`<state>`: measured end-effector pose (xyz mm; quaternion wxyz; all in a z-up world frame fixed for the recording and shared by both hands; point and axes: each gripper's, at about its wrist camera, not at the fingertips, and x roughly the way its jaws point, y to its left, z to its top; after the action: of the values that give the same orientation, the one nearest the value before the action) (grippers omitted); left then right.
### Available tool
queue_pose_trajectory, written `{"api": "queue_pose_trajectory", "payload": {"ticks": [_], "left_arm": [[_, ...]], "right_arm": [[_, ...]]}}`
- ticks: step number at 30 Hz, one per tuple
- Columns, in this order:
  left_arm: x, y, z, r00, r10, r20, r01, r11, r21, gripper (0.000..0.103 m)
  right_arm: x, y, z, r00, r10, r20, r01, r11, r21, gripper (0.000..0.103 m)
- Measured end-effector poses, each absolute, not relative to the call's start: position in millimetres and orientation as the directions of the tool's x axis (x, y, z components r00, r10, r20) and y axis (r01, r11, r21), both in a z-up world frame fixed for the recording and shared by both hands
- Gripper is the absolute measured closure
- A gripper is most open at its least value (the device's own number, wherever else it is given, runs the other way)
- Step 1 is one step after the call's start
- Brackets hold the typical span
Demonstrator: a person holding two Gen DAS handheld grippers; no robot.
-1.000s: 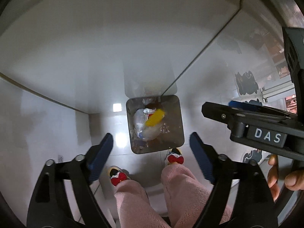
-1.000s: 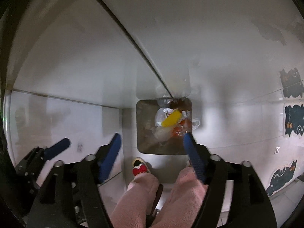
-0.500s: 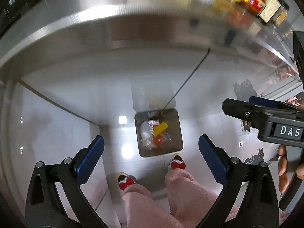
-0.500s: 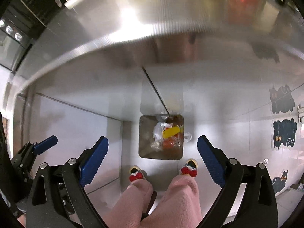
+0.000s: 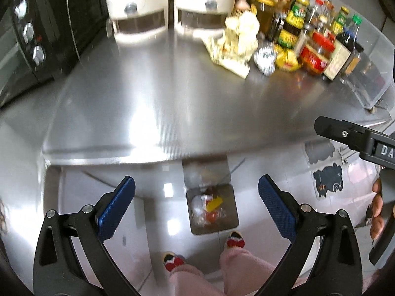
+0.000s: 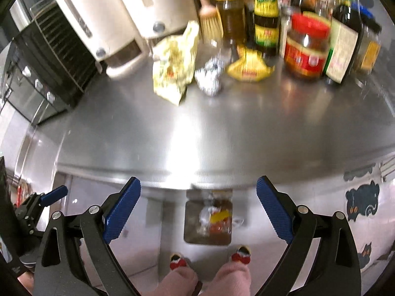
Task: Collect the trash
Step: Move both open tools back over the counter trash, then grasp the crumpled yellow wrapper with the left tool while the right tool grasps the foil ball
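A second ago both cameras stared straight down at the floor; now they have tilted up, and the steel surface (image 6: 222, 133) fills both views, so the work has turned from dropping rubbish to finding more of it. The trash bin (image 6: 190, 224) stands on the floor just below the surface's near edge, between the person's slippered feet, already holding a yellow wrapper, a red scrap and clear plastic. Toward the far edge, in front of the bottles and jars (image 6: 306, 49) (which look like pantry stock, not rubbish), lie three likely candidates: a crumpled pale-yellow wrapper (image 6: 172, 71), a yellow packet (image 6: 249, 67) and, between them, a ball of foil (image 6: 209, 77). The left claw (image 5: 196, 209) and the right claw (image 6: 198, 209) are both spread wide and carry nothing, well short of those pieces and ready for the next reach.
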<state>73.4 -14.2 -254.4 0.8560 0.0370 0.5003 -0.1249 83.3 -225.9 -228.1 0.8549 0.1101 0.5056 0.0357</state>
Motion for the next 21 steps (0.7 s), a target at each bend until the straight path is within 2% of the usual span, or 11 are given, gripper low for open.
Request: {"api": "queue_pose_trajectory", "payload": {"ticks": [10,18,21], "left_arm": [[123.8,-29.4,-221.5,0.538,-0.179,-0.824,0.259,0.965,-0.041,0.008],[170.8,-40.3,-226.5,0.545,-0.180,-0.819,0.264,0.964,-0.036,0.009],[185.8,-44.0,-229.1,0.549,-0.182,-0.816,0.269,0.963,-0.034,0.010]], "right_arm": [[138.7,-240.4,-203.4,0.547,0.164,-0.821,0.038,0.975,0.220,0.009],[189.0,-242.1,-232.8,0.505,0.197,-0.840,0.038,0.968,0.250,0.043],[207.4,-243.0,-243.3,0.489,0.198,-0.850,0.040,0.968,0.249,0.053]]}}
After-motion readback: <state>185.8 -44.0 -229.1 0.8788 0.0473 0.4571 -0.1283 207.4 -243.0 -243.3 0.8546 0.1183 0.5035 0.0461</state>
